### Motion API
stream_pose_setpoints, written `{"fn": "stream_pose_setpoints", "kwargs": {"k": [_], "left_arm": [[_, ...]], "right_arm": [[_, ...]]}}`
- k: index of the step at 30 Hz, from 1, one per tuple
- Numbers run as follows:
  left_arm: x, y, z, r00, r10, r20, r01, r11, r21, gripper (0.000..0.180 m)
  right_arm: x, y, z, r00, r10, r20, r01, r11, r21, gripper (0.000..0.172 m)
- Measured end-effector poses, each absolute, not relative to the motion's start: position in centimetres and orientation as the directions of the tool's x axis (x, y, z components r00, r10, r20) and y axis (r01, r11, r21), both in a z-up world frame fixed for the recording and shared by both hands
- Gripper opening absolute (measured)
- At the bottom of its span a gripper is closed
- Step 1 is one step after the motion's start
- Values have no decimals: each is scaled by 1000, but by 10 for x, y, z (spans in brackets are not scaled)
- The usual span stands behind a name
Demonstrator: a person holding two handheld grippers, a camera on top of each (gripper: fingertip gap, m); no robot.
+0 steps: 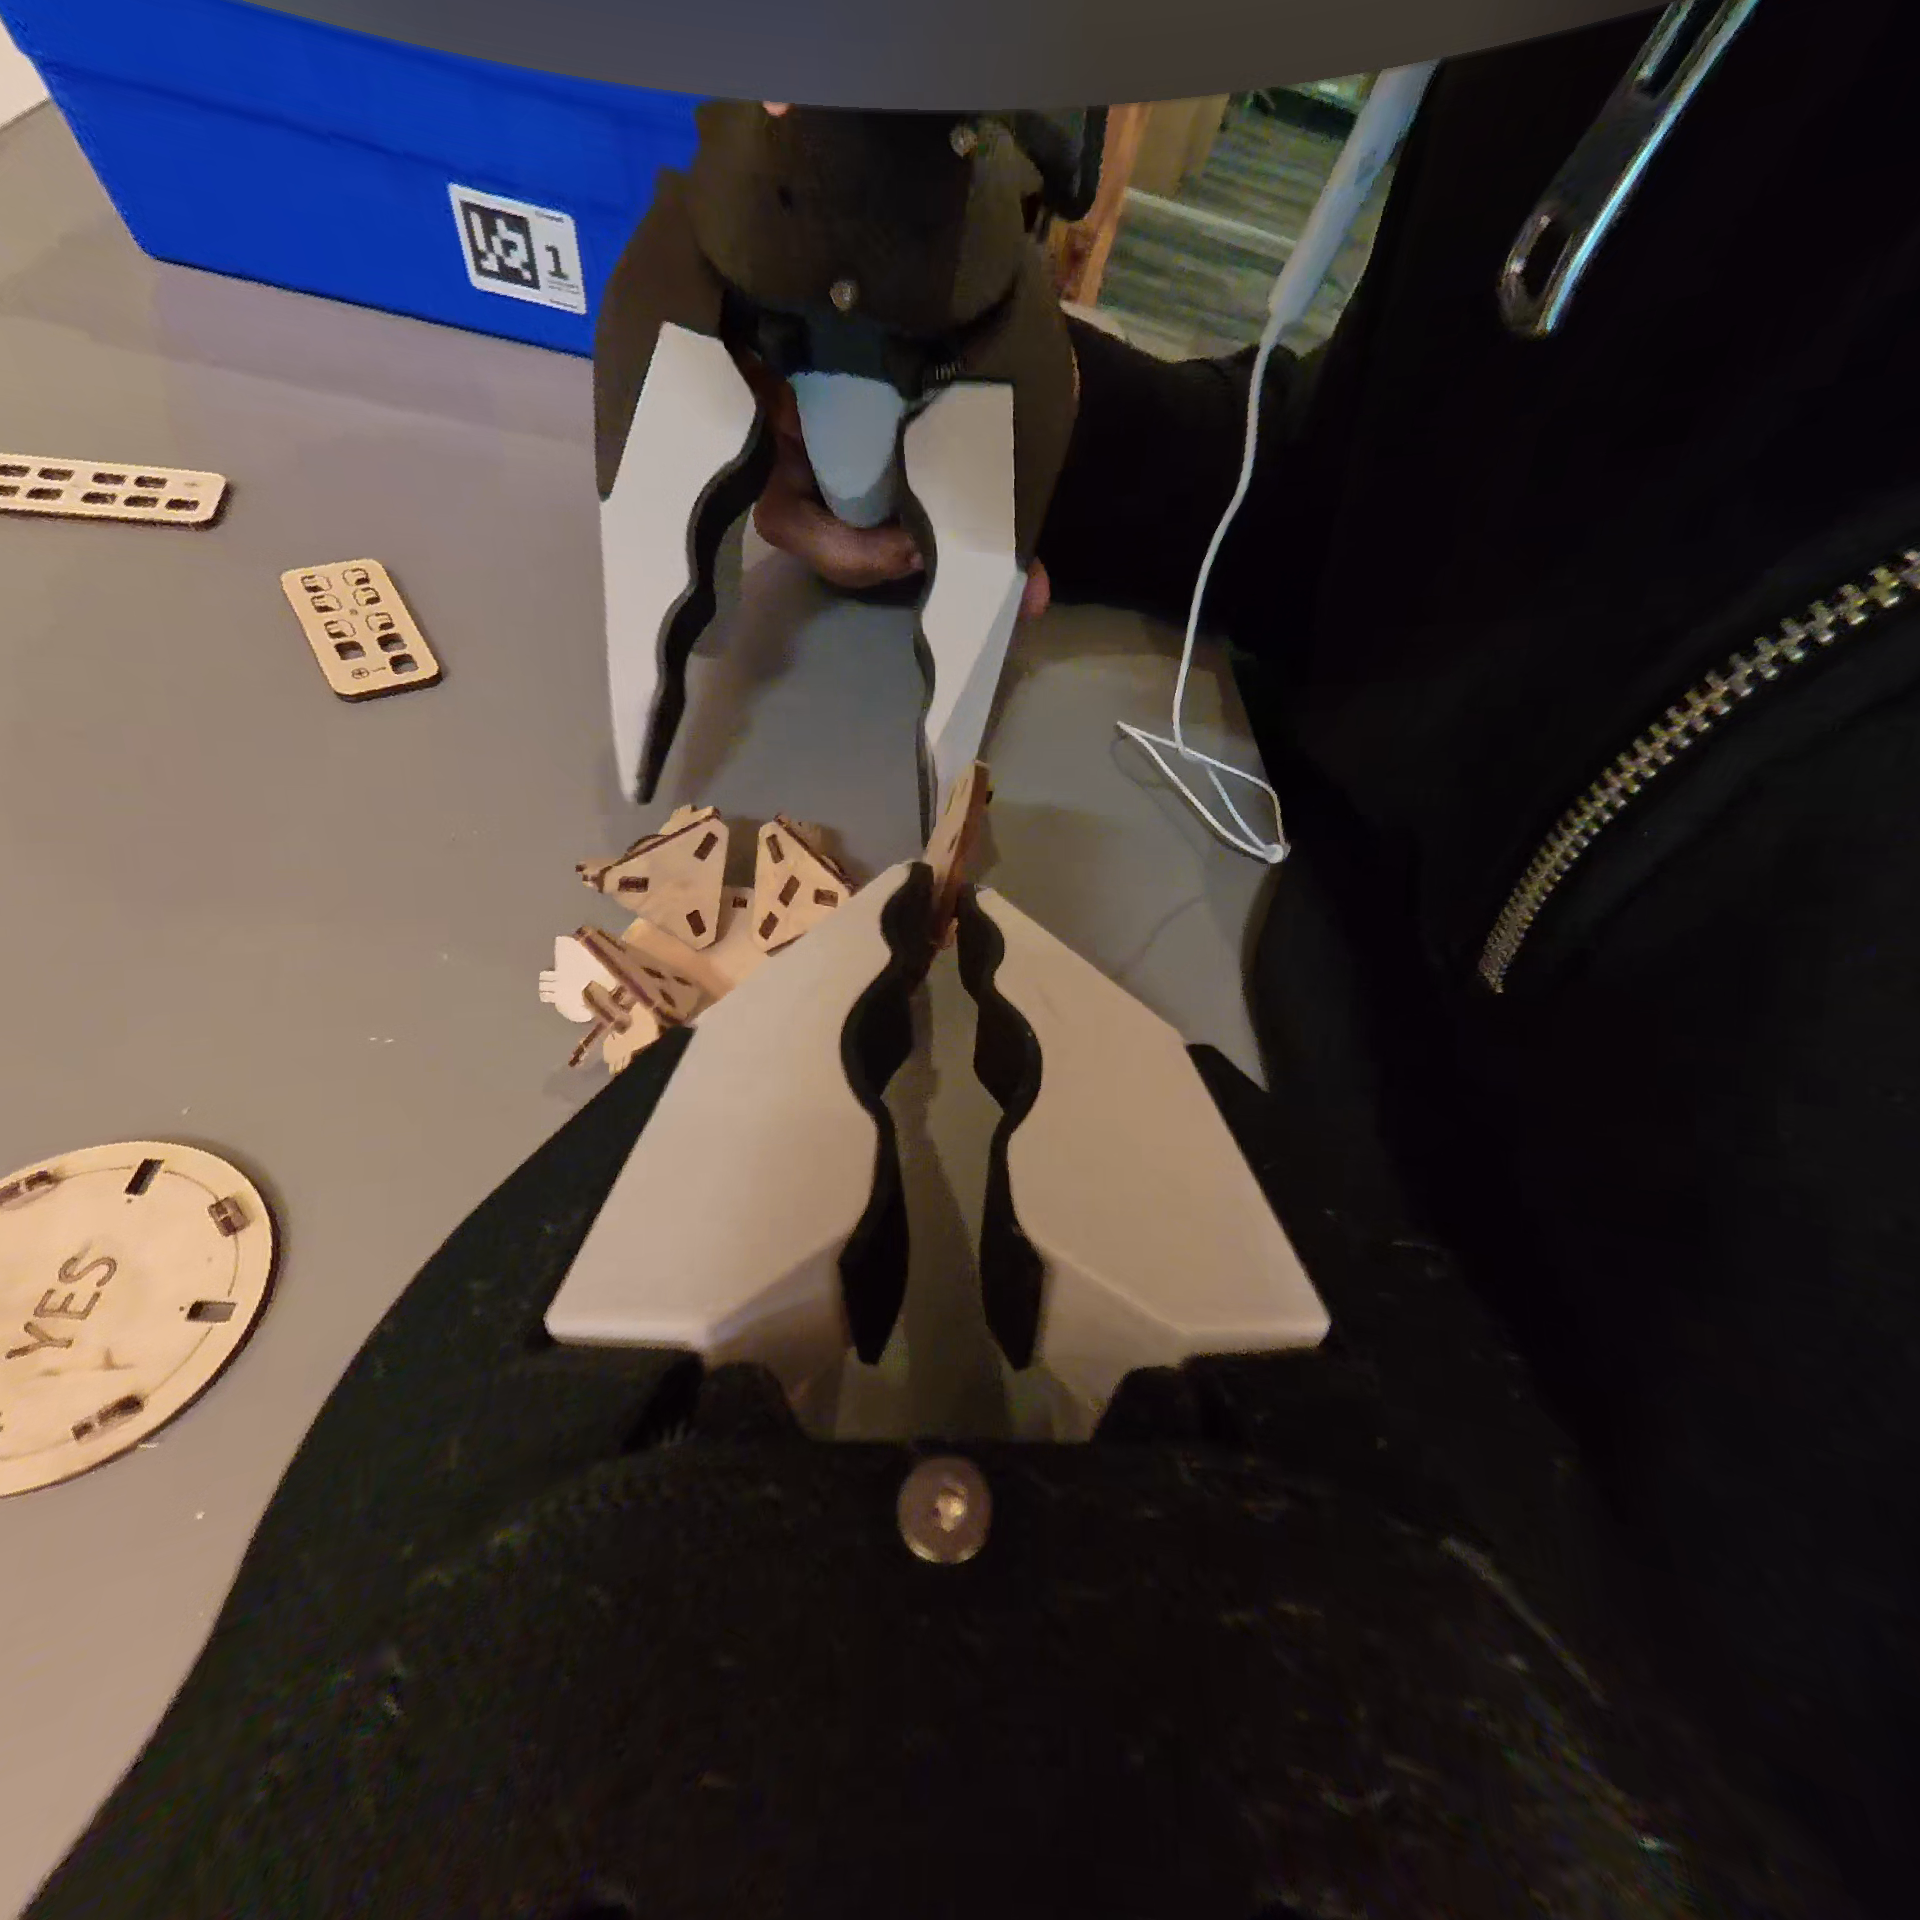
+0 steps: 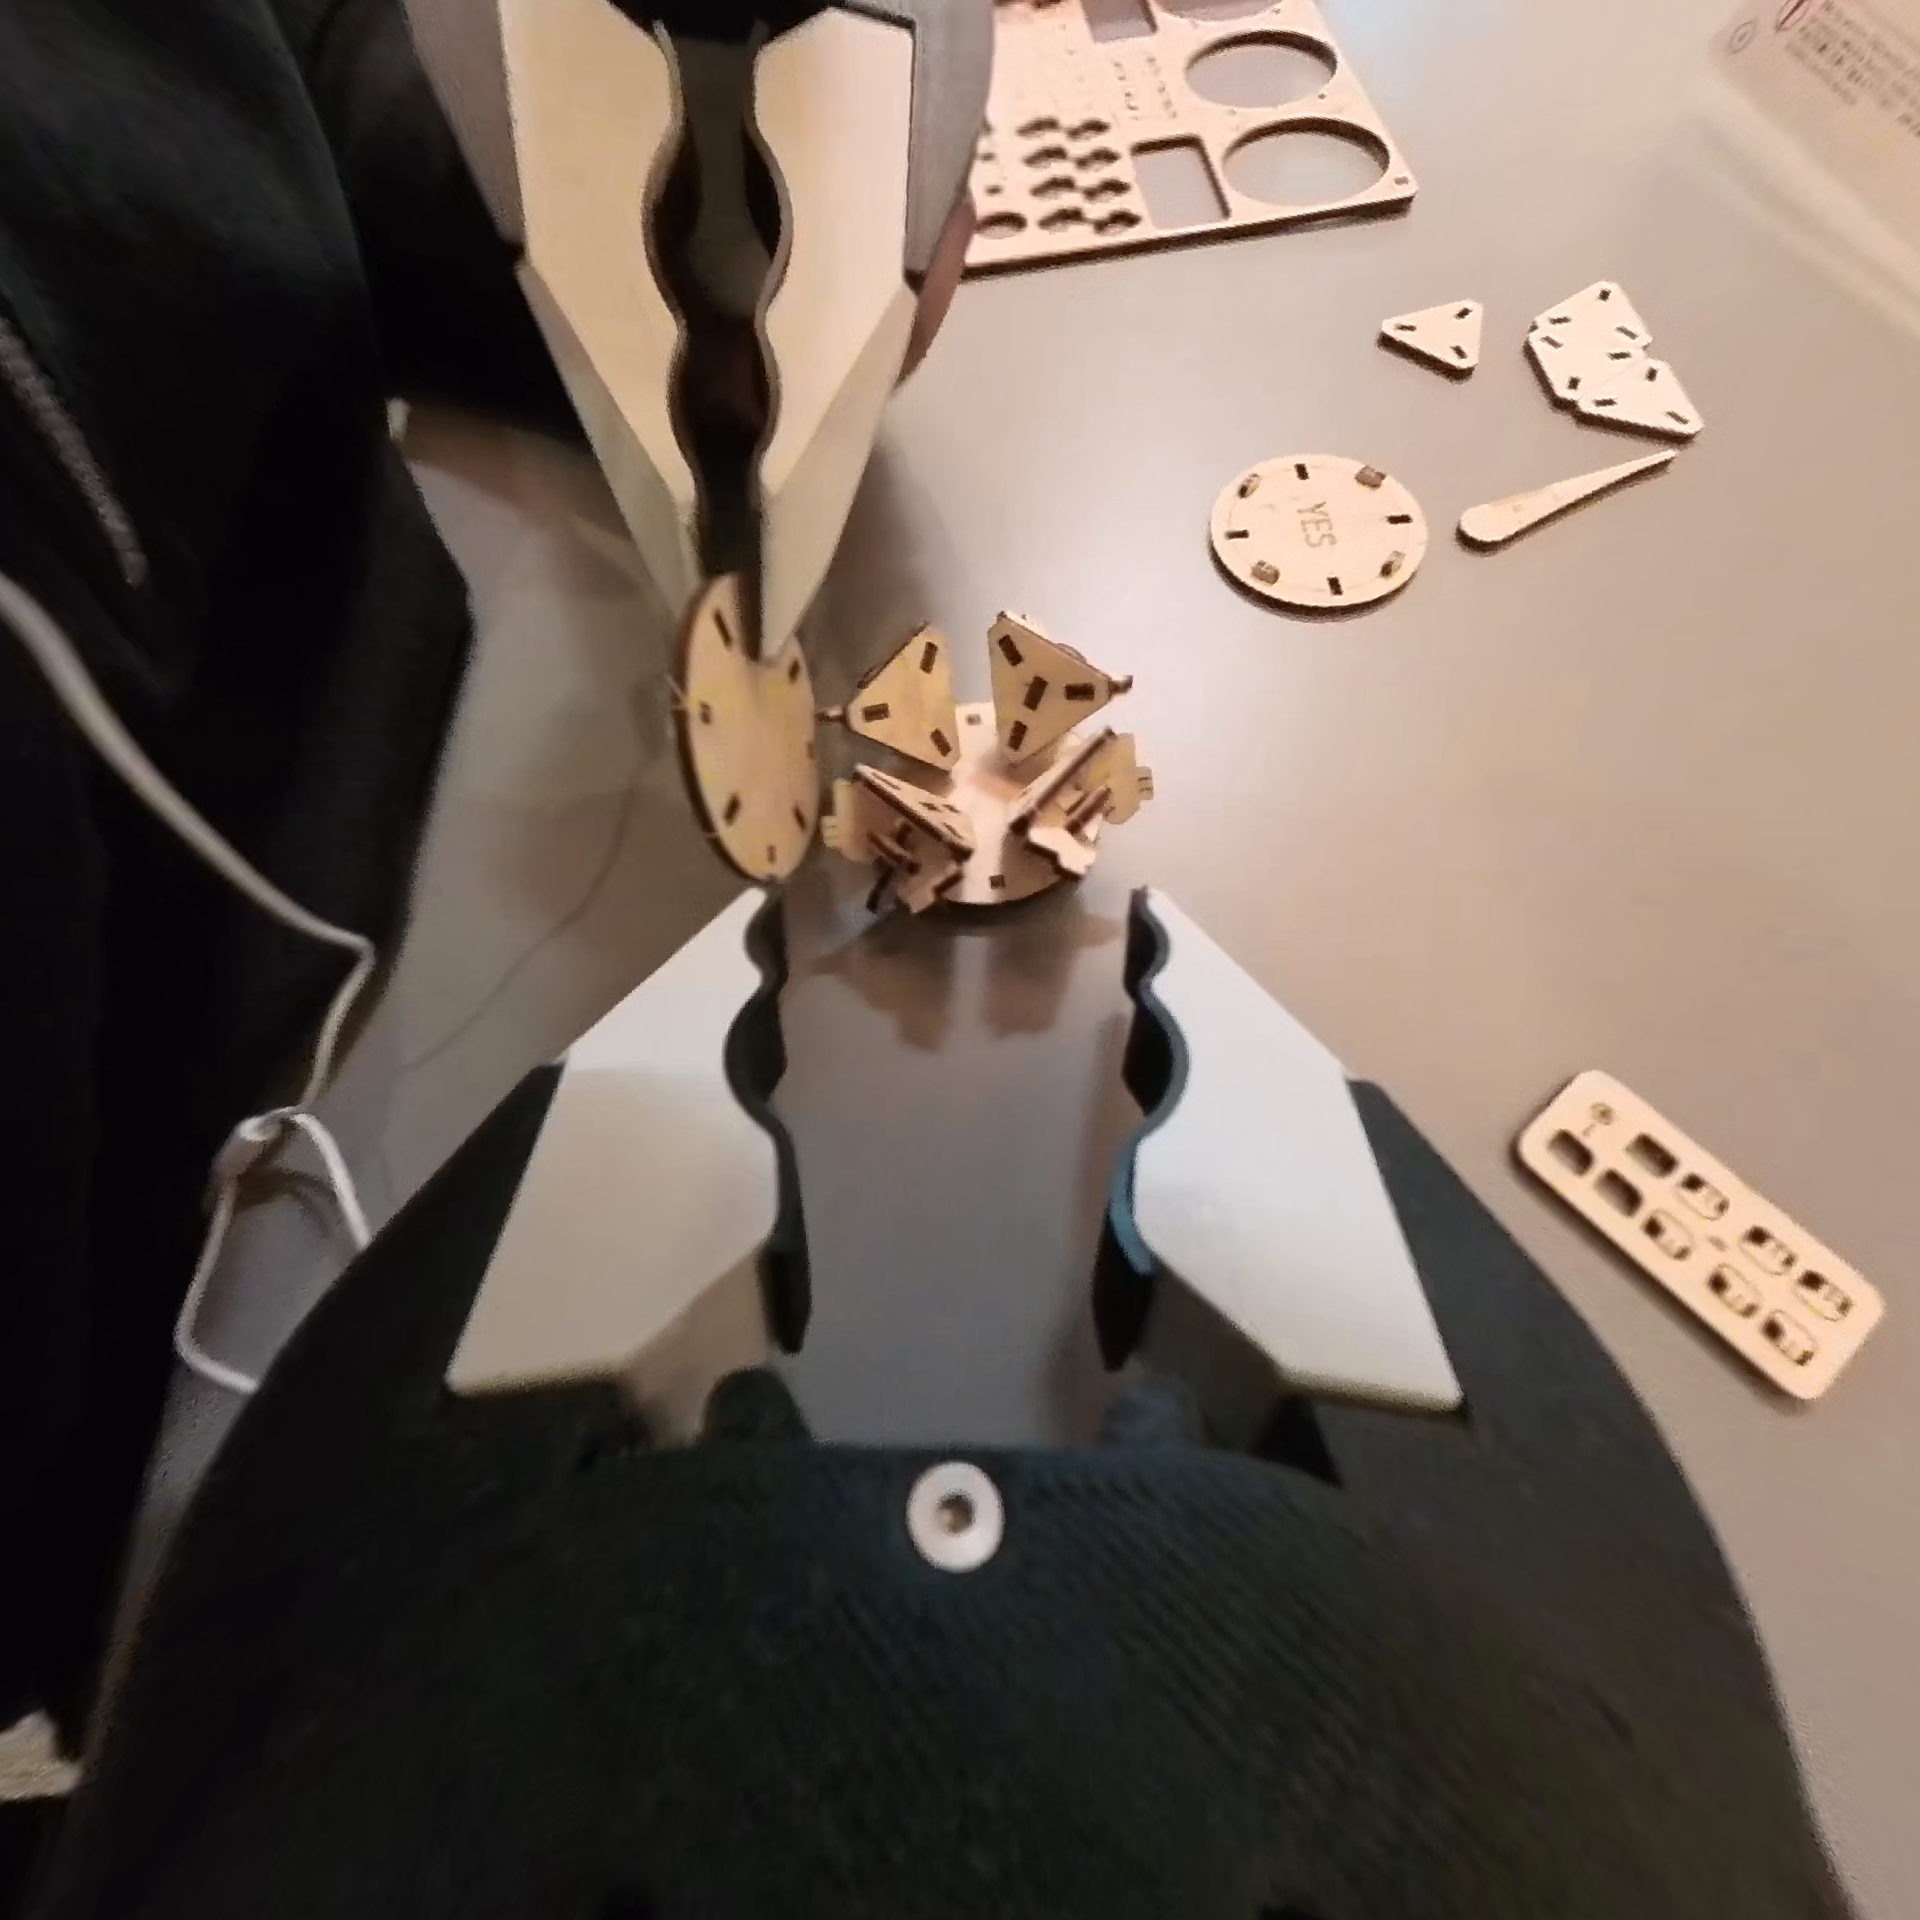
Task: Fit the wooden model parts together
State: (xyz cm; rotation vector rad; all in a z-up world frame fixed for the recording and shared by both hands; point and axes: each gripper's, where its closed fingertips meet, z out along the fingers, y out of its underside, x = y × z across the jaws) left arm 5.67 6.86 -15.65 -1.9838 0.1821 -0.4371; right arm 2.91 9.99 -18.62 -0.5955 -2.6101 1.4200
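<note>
Pads of your left gripper [image 1: 940,914] pinch a slotted wooden disc [image 2: 743,743] on edge, just beside the half-built wooden assembly [image 2: 977,800] ahead of your empty, spread right gripper [image 2: 951,935].

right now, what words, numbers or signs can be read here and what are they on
I won't copy writing; here is what bears it.
White sticker on the blue bin: square code and printed marks, legible.
Flat wooden disc on the table: one engraved word, legible.
White sheet: print too blurred.
Slotted disc in the left hand-held gripper: slots only, no writing seen.
</note>
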Motion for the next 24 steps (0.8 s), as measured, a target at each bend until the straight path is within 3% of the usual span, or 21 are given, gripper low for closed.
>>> {"fn": "stream_pose_setpoints", "kwargs": {"k": [4, 13, 24], "left_arm": [[59, 69, -159, 922, -324, 214, 47, -456, -889, 0], [68, 64, -172, 912, -371, 173, -46, -512, -858, 0], [64, 50, -179, 900, -380, 214, -40, -560, -828, 1]], "right_arm": [[40, 100, -174, -925, 329, -189, 321, 411, -854, 57], [44, 95, -192, -934, 318, -162, 314, 517, -797, 51], [43, 96, -189, -930, 318, -182, 327, 495, -805, 49]]}}
